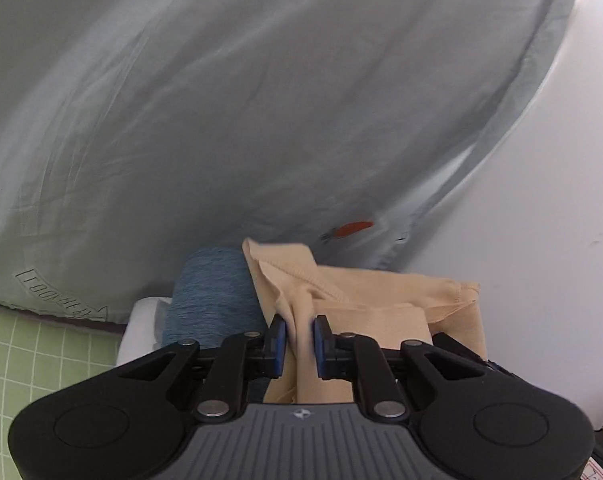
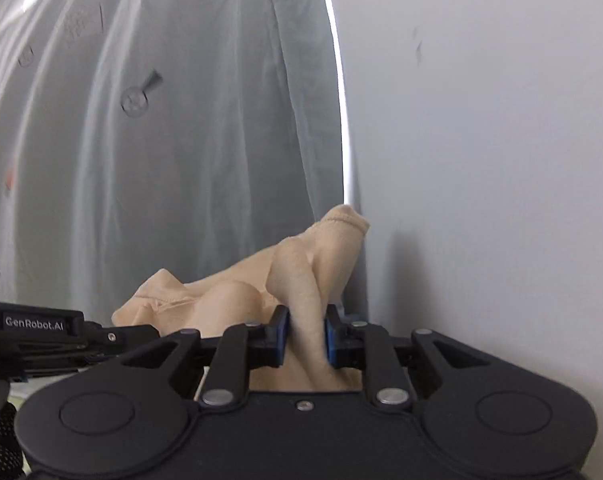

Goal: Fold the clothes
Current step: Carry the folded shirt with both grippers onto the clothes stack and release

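Note:
A beige garment point(image 1: 361, 296) with a stitched hem hangs bunched in front of my left gripper point(image 1: 300, 346), whose blue pads are shut on a fold of it. In the right wrist view the same beige garment point(image 2: 301, 264) rises in a hump above my right gripper point(image 2: 306, 336), which is shut on another fold. The other gripper's black frame point(image 2: 41, 332) shows at the left edge of the right wrist view. Both grips are held in the air in front of a curtain.
A pale grey printed curtain point(image 1: 221, 100) fills the background, with a white wall point(image 1: 541, 200) to its right. A folded blue knit item point(image 1: 213, 300) lies below the left gripper beside something white point(image 1: 141, 328). A green gridded mat point(image 1: 29, 360) shows at lower left.

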`<state>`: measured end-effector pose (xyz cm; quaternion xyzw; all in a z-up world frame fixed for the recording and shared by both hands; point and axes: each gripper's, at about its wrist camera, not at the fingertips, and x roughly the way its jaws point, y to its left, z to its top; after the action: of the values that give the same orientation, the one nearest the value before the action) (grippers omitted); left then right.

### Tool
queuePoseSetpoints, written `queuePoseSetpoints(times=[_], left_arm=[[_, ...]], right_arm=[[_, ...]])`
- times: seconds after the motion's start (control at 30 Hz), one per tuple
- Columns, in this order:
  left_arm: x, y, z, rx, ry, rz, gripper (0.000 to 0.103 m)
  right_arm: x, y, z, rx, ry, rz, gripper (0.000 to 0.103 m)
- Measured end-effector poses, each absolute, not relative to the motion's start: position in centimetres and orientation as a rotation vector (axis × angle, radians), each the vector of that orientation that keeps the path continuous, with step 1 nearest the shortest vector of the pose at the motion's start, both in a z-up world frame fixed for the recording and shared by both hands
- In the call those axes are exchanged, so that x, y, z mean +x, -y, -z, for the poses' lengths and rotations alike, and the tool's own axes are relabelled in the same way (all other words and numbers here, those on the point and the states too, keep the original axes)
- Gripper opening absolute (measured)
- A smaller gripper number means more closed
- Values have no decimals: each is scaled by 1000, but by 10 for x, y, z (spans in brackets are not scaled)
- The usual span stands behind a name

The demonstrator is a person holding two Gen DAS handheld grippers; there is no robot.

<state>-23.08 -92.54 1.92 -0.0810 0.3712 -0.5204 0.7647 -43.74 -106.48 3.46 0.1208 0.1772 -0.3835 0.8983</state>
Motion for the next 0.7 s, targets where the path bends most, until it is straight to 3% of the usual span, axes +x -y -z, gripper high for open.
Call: queuePoseSetpoints(times=[0.1,0.37,0.47,0.53,0.57,0.6,0.63,0.7], left_arm=[[-216,933,14,-216,-847,1113,19],[-223,933,21,-188,-801,1163,20],[-226,926,9,-145,-777,1176,26],[-233,918,-4,-105,-735,1176,54],[-240,911,-12,-85,-696,1159,65],[-247,901,-19,-75,-652,1141,87],[-253,891,-27,-64,-608,1123,94],[-266,869,-42,-57,-546,1110,95]], right_arm=[[-404,1081,8,191,-518,816,25],[-398,1074,13,122,-554,850,33],[-408,1063,2,85,-548,889,53],[-415,1052,-9,60,-523,894,73],[-420,1043,-16,40,-508,880,78],[-425,1034,-23,23,-492,873,86],[-430,1023,-31,15,-467,867,93],[-443,1000,-47,18,-416,842,102]])
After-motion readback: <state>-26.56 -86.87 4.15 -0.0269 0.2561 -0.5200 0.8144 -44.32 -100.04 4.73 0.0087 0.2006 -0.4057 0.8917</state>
